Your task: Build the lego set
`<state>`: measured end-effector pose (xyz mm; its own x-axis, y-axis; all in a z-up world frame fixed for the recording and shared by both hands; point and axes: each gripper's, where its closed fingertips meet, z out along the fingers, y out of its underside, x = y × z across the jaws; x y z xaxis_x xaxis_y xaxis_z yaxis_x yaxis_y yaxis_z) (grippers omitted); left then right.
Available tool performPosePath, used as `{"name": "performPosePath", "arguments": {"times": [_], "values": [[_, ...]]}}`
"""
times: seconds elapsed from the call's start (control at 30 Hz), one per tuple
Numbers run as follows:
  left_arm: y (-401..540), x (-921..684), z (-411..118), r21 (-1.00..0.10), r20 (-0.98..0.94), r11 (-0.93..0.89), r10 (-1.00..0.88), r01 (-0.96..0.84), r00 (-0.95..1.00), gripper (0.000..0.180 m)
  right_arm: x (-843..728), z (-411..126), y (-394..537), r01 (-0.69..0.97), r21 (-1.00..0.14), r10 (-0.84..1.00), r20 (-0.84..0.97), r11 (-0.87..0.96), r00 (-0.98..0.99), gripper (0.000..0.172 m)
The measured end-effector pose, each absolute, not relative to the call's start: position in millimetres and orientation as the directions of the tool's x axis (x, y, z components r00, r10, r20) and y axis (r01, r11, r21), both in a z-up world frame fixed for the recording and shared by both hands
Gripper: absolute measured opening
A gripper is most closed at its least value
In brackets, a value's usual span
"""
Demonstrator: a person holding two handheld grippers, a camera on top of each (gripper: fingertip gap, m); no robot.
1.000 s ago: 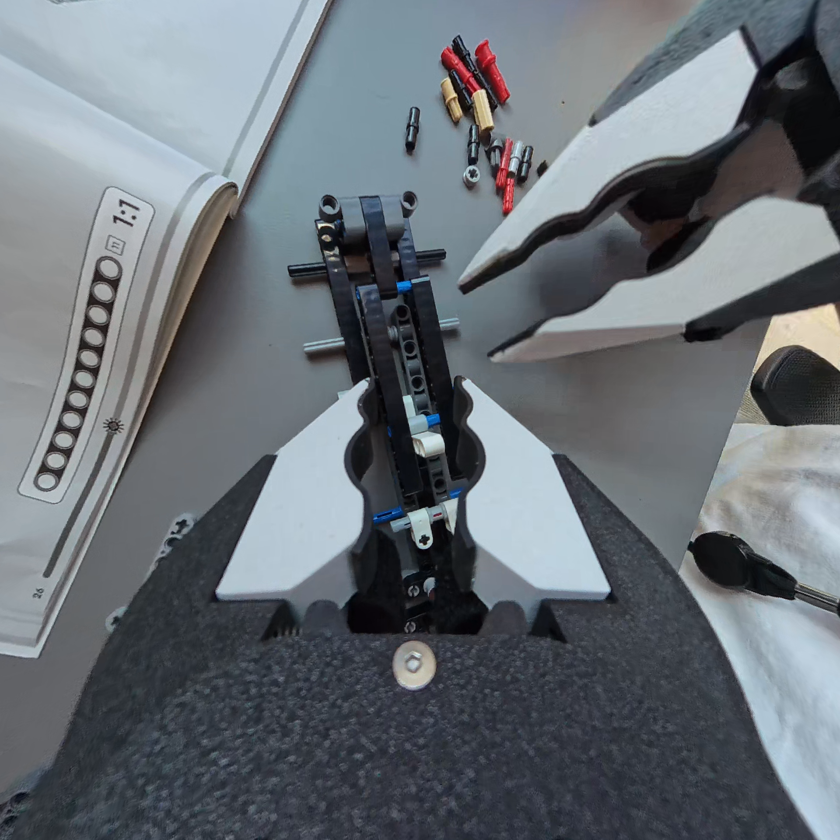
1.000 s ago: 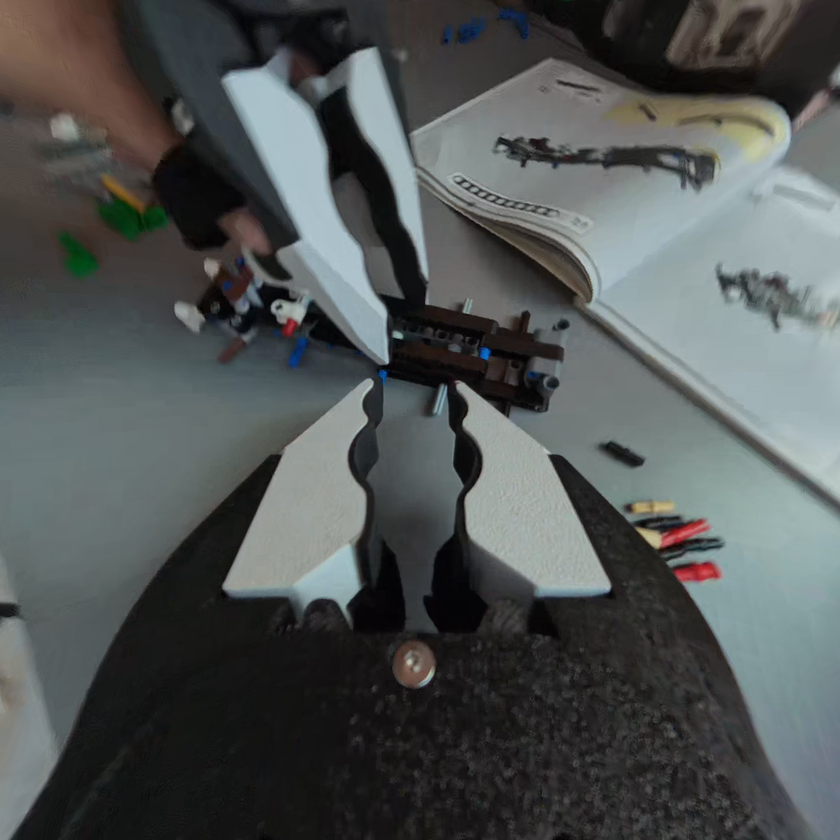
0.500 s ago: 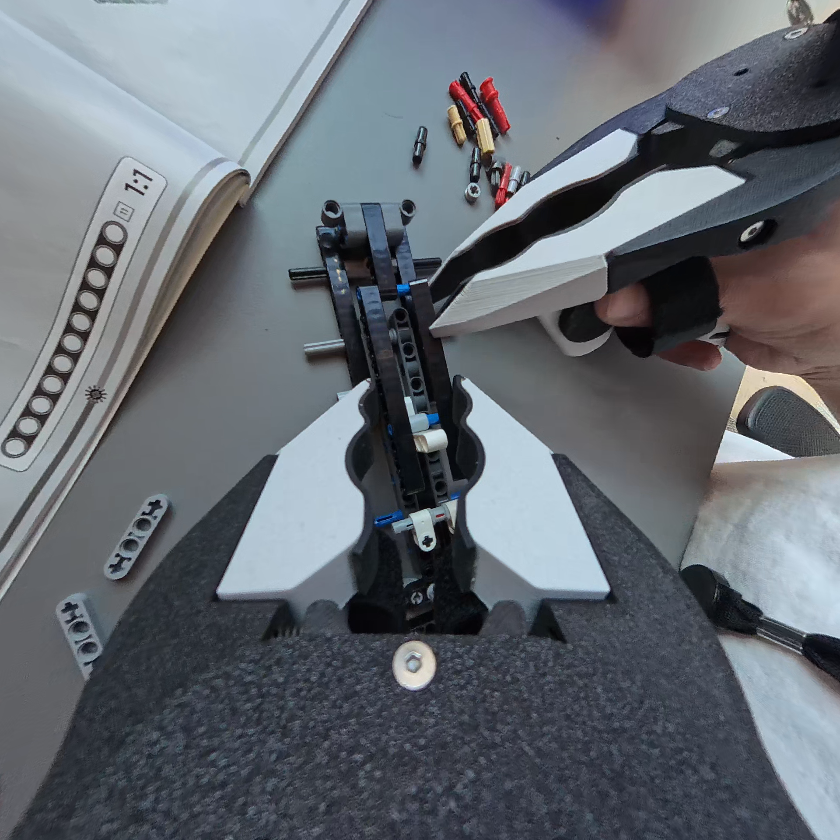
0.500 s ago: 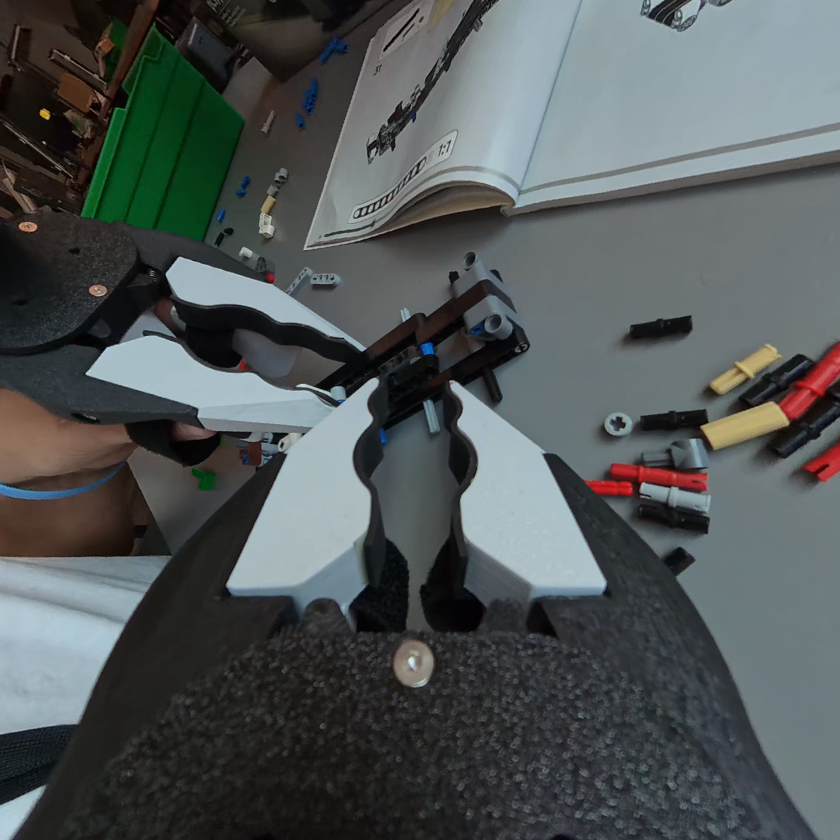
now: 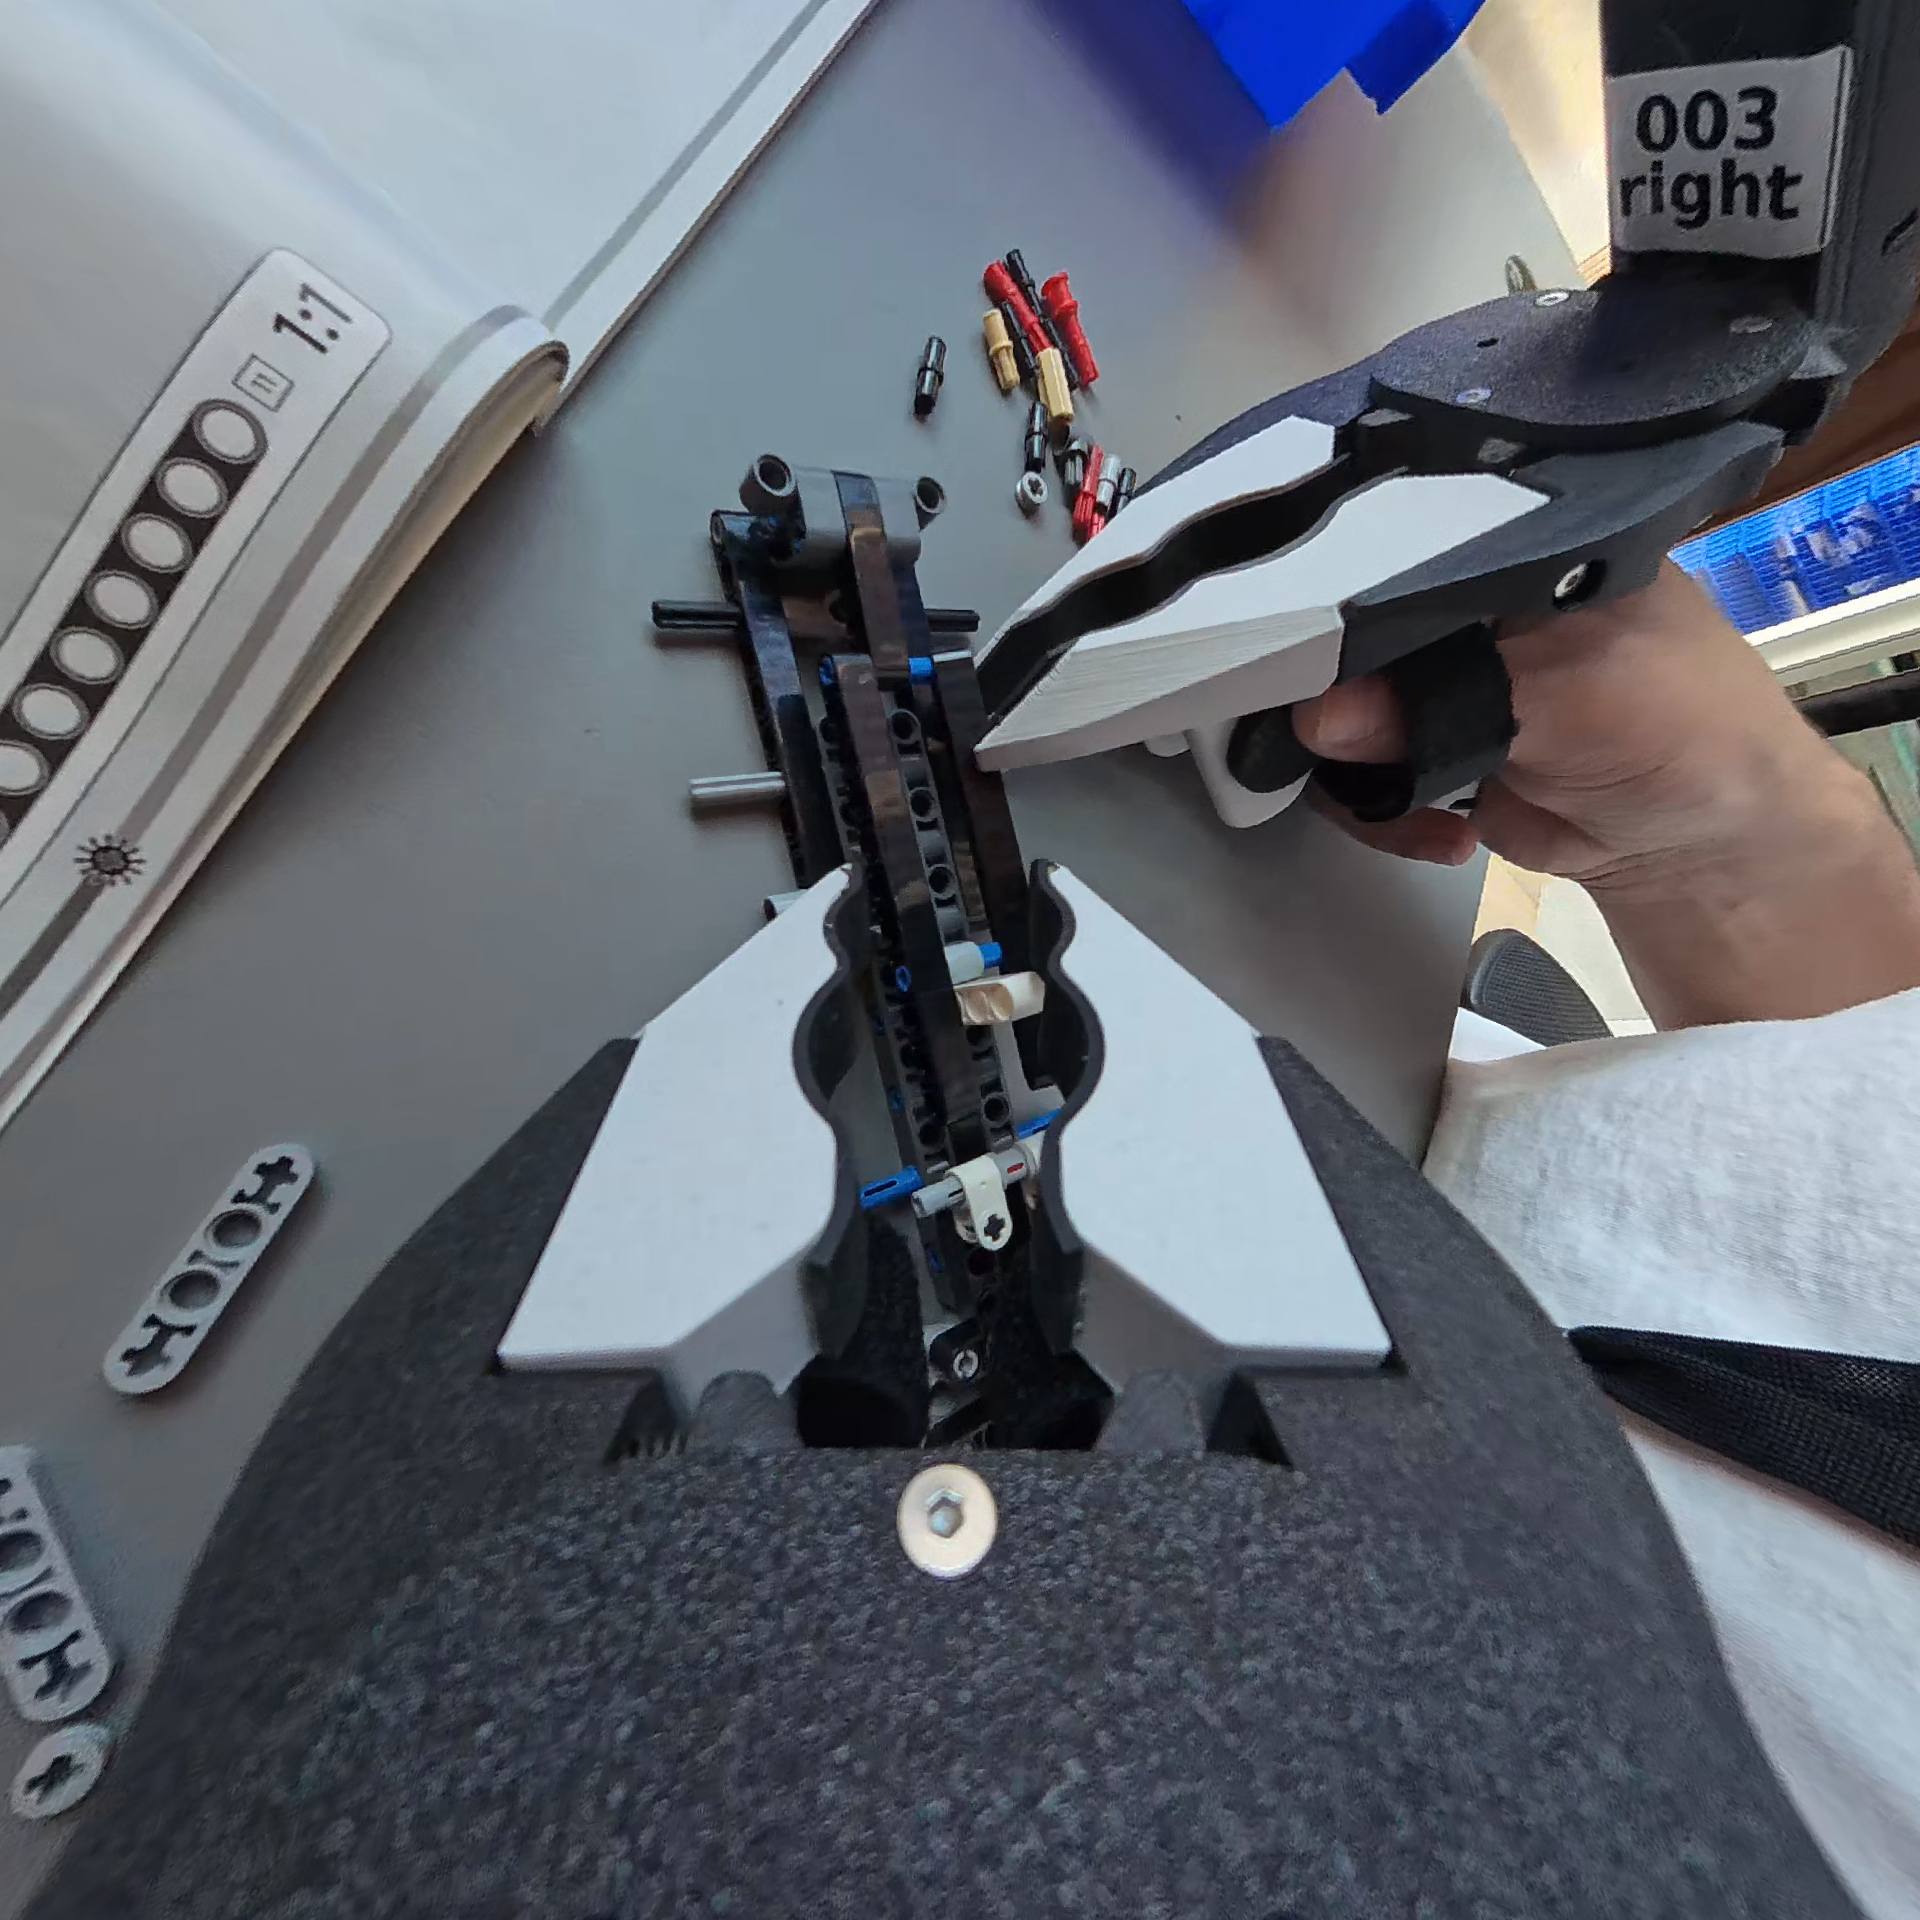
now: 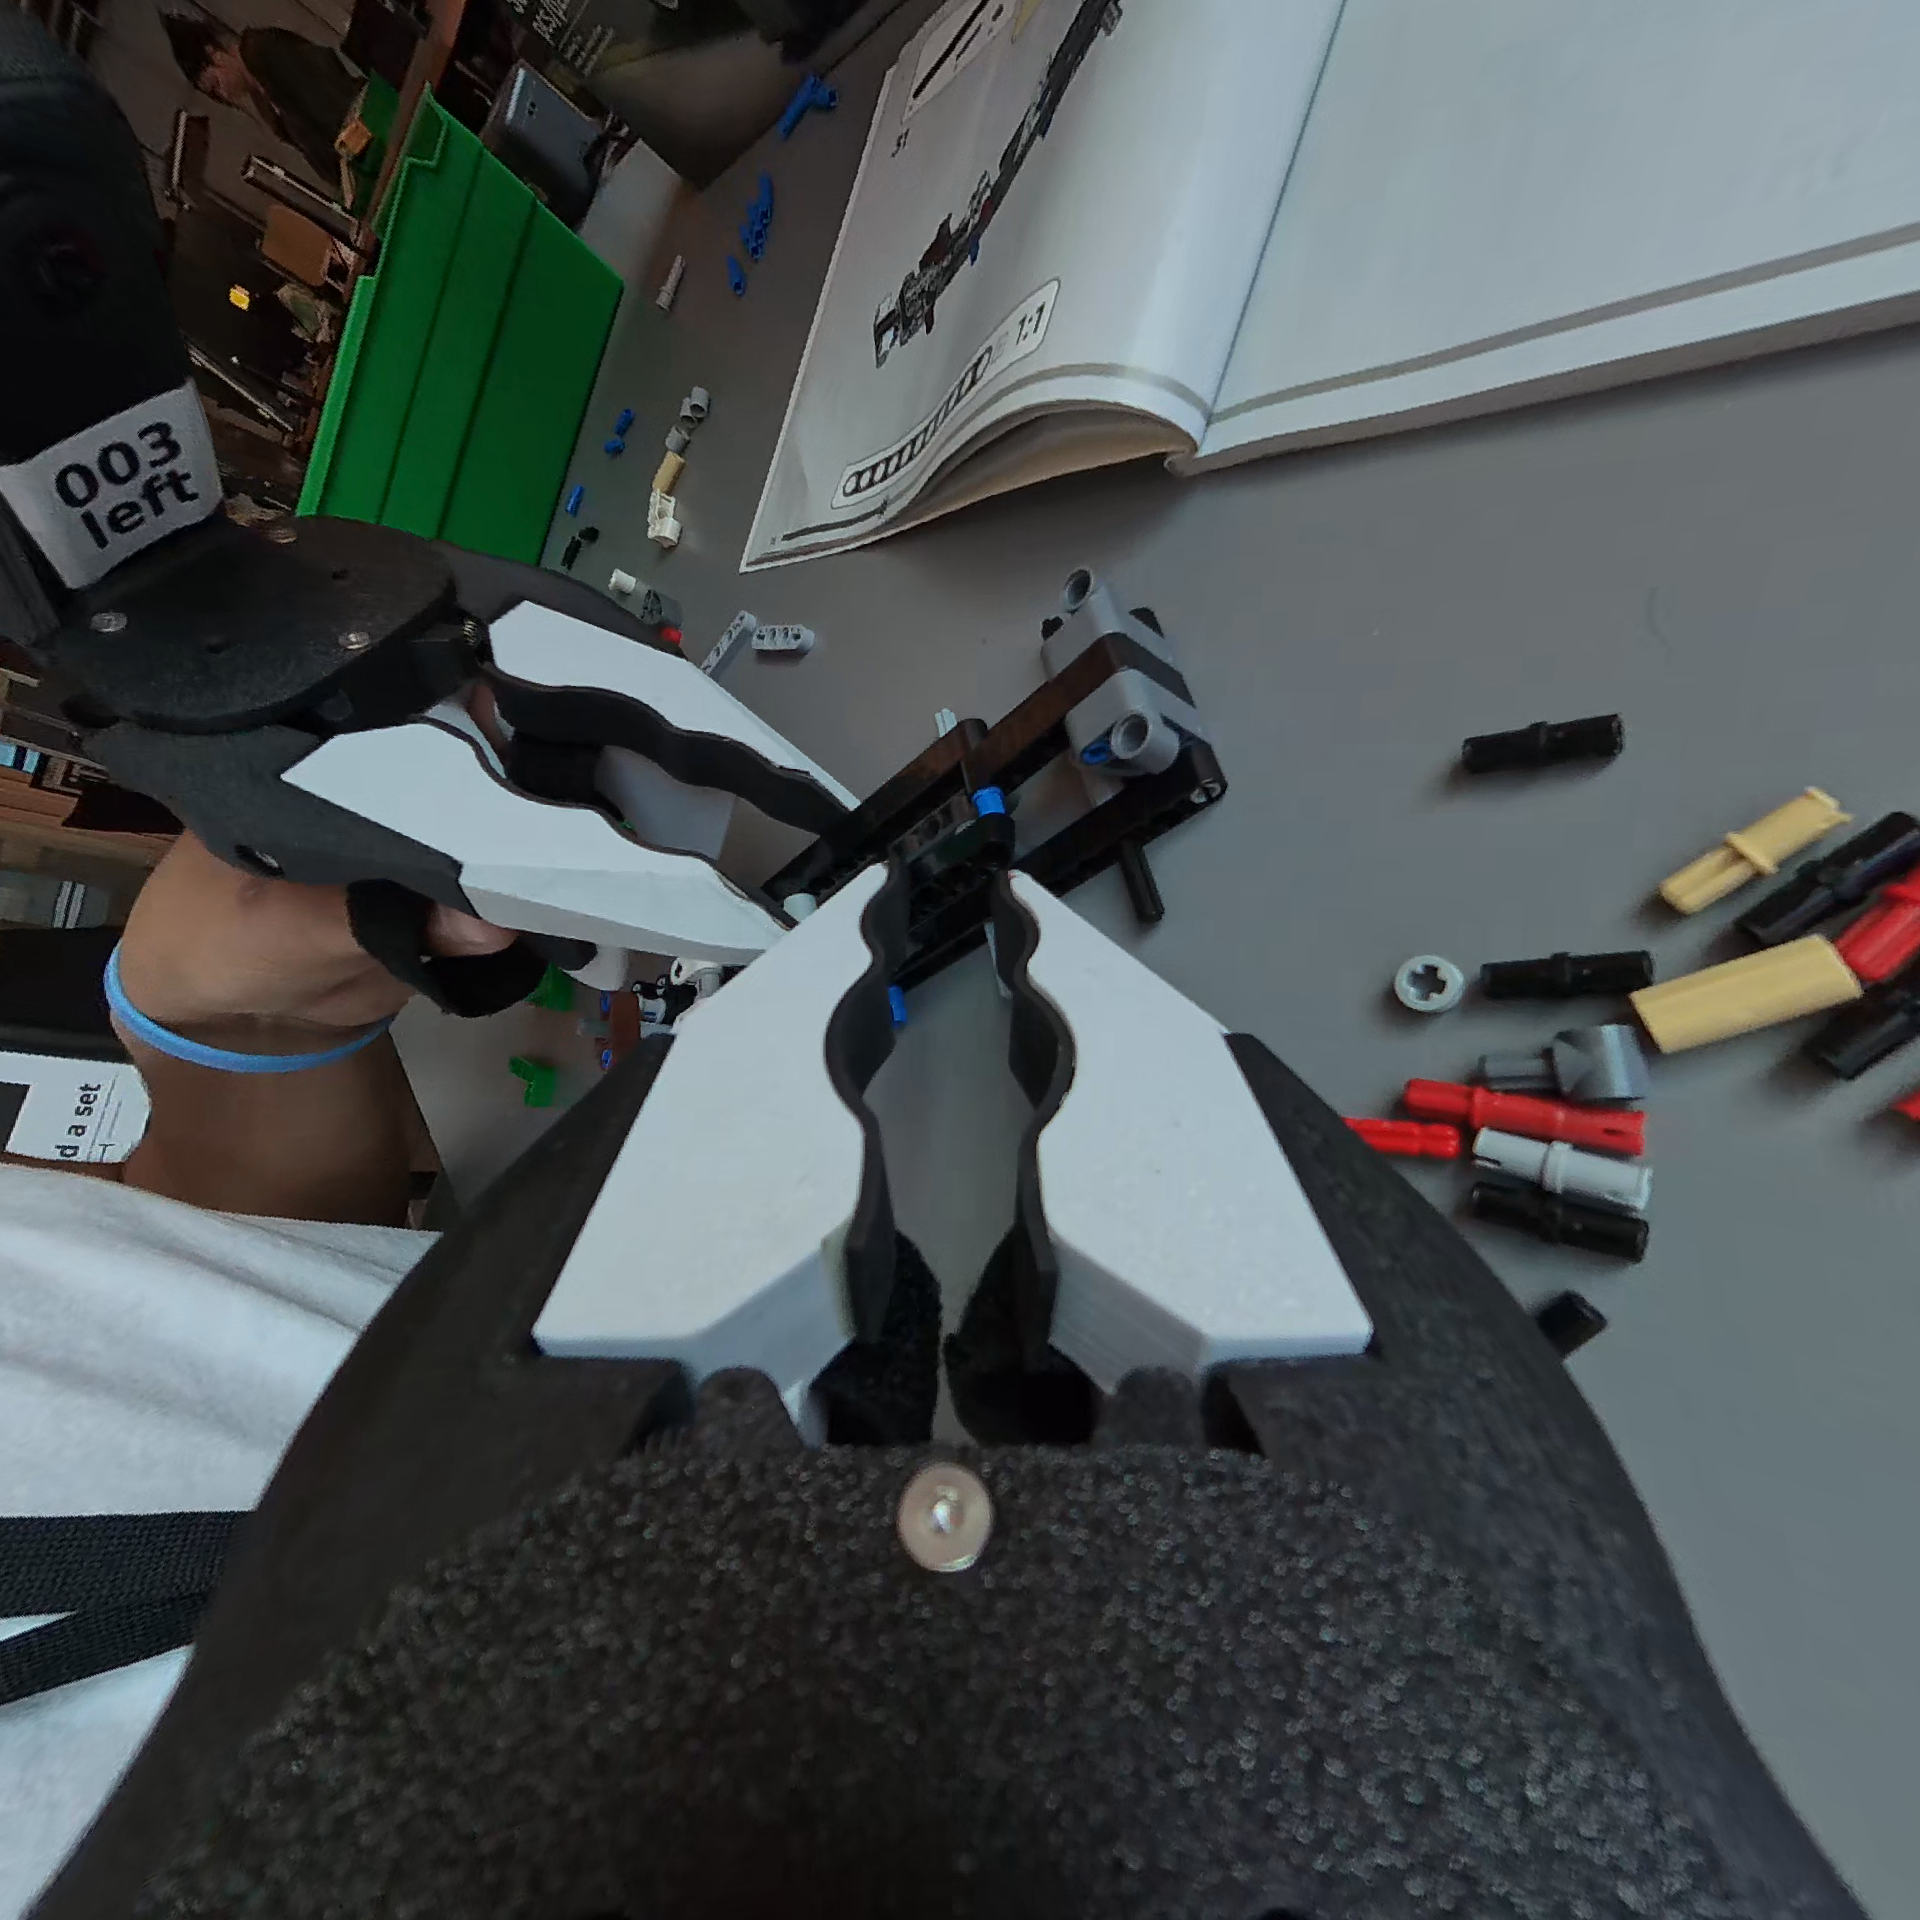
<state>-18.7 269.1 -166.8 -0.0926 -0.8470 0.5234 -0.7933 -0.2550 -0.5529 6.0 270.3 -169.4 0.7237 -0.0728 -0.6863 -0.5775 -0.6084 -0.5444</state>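
Left wrist view: left claw clamped on a long black beam assembly that runs between its pads and out over the grey surface. Right claw tips meet the assembly's side. Open booklet at left; loose pins beyond.

Right wrist view: right claw narrow, its tips closed on the assembly's black beam end. Green tray far left.

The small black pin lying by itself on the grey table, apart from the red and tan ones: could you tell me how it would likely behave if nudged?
The black pin is a short round cylinder lying on its side, so it would probably roll. It looks light and would likely skid on the smooth table.
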Motion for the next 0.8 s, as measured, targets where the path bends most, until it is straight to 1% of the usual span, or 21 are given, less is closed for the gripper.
{"name": "performPosePath", "arguments": {"times": [0.03, 0.17, 0.3, 0.37, 0.5, 0.7, 0.8], "values": [[269.3, -18.7, -166.5, -0.549, 0.535, -0.261, -0.84, -0.794, -0.093, 0.028, 6.0, -169.3, 270.4, -0.575, -0.548, -0.071, -0.684, -0.607, 0.726, 0.014], [269.4, -18.1, -165.2, -0.523, 0.59, -0.29, -0.801, -0.801, -0.095, 0.028, 5.8, -169.3, 269.5, -0.56, -0.562, -0.056, -0.673, -0.608, 0.737, 0.014], [271.8, -14.9, -165.5, -0.502, 0.63, -0.31, -0.77, -0.807, -0.096, 0.023, 5.8, -169.1, 270.1, -0.548, -0.58, -0.04, -0.664, -0.604, 0.747, 0.014], [274.7, -14.4, -168.2, -0.502, 0.608, -0.287, -0.788, -0.816, -0.098, 0.015, 6.3, -168.9, 271.1, -0.549, -0.587, -0.045, -0.657, -0.595, 0.752, 0.014], [276.3, -14.4, -170.7, -0.516, 0.554, -0.24, -0.825, -0.822, -0.108, 0.013, 7.0, -168.5, 271.6, -0.539, -0.615, -0.056, -0.628, -0.576, 0.776, 0.015], [271.9, -11.2, -165.5, -0.49, 0.632, -0.286, -0.767, -0.824, -0.11, 0.025, 7.1, -168.8, 271.0, -0.523, -0.629, -0.053, -0.609, -0.575, 0.792, 0.015], [271.4, -9.5, -165.8, -0.49, 0.604, -0.244, -0.787, -0.837, -0.125, 0.026, 7.1, -168.9, 270.9, -0.521, -0.632, -0.057, -0.604, -0.574, 0.795, 0.015]]}}
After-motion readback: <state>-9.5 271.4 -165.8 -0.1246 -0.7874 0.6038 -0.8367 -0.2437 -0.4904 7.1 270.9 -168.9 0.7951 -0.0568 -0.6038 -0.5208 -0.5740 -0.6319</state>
